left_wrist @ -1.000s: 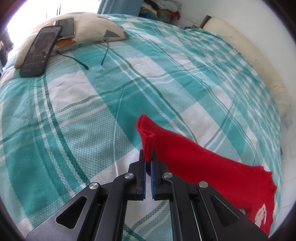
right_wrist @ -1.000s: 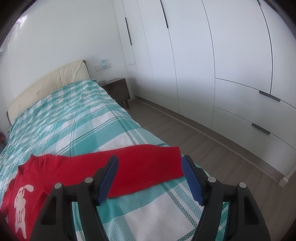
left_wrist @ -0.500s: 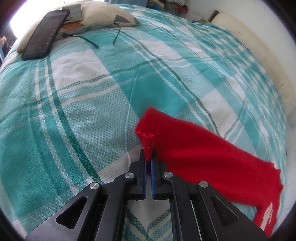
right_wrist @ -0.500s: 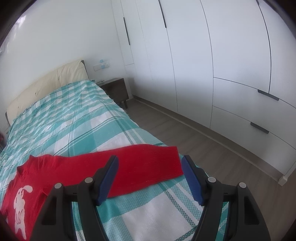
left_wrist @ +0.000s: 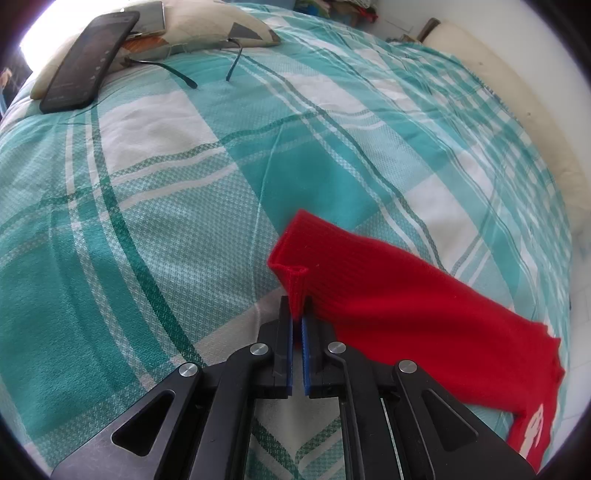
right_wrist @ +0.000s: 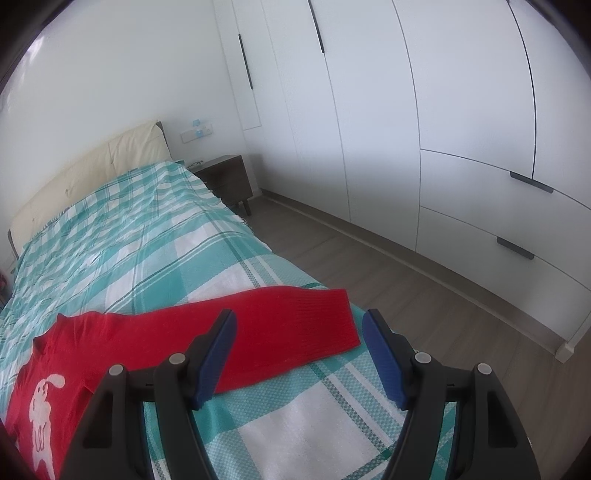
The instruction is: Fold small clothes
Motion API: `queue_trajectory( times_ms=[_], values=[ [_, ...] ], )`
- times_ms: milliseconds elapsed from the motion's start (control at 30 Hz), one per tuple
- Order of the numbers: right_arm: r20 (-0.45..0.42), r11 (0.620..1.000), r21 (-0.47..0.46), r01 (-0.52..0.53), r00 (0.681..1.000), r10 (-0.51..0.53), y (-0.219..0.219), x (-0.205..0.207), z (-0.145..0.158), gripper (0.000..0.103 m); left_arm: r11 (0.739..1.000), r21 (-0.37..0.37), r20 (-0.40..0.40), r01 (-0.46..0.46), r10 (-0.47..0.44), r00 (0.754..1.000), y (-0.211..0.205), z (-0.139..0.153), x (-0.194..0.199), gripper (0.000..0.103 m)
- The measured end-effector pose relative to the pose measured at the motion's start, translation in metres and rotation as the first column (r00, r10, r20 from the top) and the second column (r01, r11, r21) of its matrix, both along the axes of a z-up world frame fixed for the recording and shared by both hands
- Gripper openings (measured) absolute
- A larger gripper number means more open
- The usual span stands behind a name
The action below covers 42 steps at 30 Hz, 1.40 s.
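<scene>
A small red sweater (left_wrist: 406, 314) with a white animal print lies spread on the teal plaid bedspread (left_wrist: 166, 229). My left gripper (left_wrist: 296, 314) is shut on the cuff of its left sleeve, which puckers up between the pads. In the right wrist view the sweater (right_wrist: 155, 339) shows its other sleeve stretched toward the bed's edge. My right gripper (right_wrist: 299, 325) is open and empty, hovering just above that sleeve's cuff end, with one blue pad on each side.
A black phone (left_wrist: 88, 62), a second phone, a pillow (left_wrist: 207, 26) and glasses lie at the far left of the bed. The bed edge, wooden floor (right_wrist: 424, 295), a nightstand (right_wrist: 225, 177) and white wardrobes (right_wrist: 443, 110) are to the right.
My left gripper has carried the pinched cuff slightly forward and lower over the bed. My right gripper has stayed open over the other sleeve, barely shifting.
</scene>
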State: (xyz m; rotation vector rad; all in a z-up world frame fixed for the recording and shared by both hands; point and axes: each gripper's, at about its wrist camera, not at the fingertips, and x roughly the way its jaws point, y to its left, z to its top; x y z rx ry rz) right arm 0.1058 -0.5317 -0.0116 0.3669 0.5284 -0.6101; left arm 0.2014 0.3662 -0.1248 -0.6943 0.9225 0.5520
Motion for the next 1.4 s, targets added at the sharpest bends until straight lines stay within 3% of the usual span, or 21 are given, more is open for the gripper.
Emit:
queue_trajectory(
  times_ms=[400, 500, 567, 667, 767, 867, 1067, 1200, 1400],
  values=[
    [-0.001, 1.000, 0.008, 0.005, 1.000, -0.005, -0.002, -0.001, -0.002, 0.070, 1.000, -0.003, 0.011, -0.005, 0.005, 1.000, -0.001, 0.004, -0.009, 0.009],
    [-0.004, 1.000, 0.005, 0.003, 1.000, -0.003, -0.001, -0.001, -0.002, 0.070, 0.999, 0.035, 0.008, 0.007, -0.008, 1.000, -0.008, 0.013, -0.013, 0.032],
    [-0.004, 1.000, 0.005, 0.003, 1.000, -0.003, -0.001, -0.001, -0.002, 0.070, 0.998, 0.060, 0.018, -0.010, 0.009, 1.000, -0.009, 0.021, -0.019, 0.055],
    [-0.001, 1.000, 0.006, 0.005, 1.000, -0.005, -0.001, -0.002, -0.002, 0.070, 0.985, 0.142, 0.035, -0.094, 0.090, 0.995, -0.006, 0.036, -0.035, 0.075],
    [0.002, 1.000, 0.006, 0.011, 1.000, -0.011, -0.001, -0.002, -0.002, 0.071, 0.948, 0.261, 0.087, -0.184, 0.167, 0.982, -0.007, 0.057, -0.050, 0.086],
    [0.005, 1.000, 0.005, 0.018, 1.000, -0.018, -0.001, -0.002, -0.001, 0.071, 0.912, 0.358, 0.146, -0.201, 0.158, 0.977, -0.017, 0.074, -0.052, 0.091],
    [0.005, 0.999, 0.009, 0.037, 0.999, -0.037, -0.005, -0.003, -0.002, 0.071, 0.868, 0.485, 0.193, -0.109, 0.016, 0.981, -0.051, 0.091, -0.038, 0.097],
    [0.005, 0.999, 0.012, 0.047, 0.999, -0.047, -0.007, -0.004, -0.002, 0.071, 0.856, 0.515, 0.179, -0.055, -0.044, 0.983, -0.065, 0.091, -0.029, 0.097],
    [0.005, 0.999, 0.013, 0.049, 0.999, -0.049, -0.008, -0.004, -0.002, 0.071, 0.860, 0.506, 0.201, -0.068, -0.040, 0.979, -0.068, 0.092, -0.031, 0.097]
  ],
)
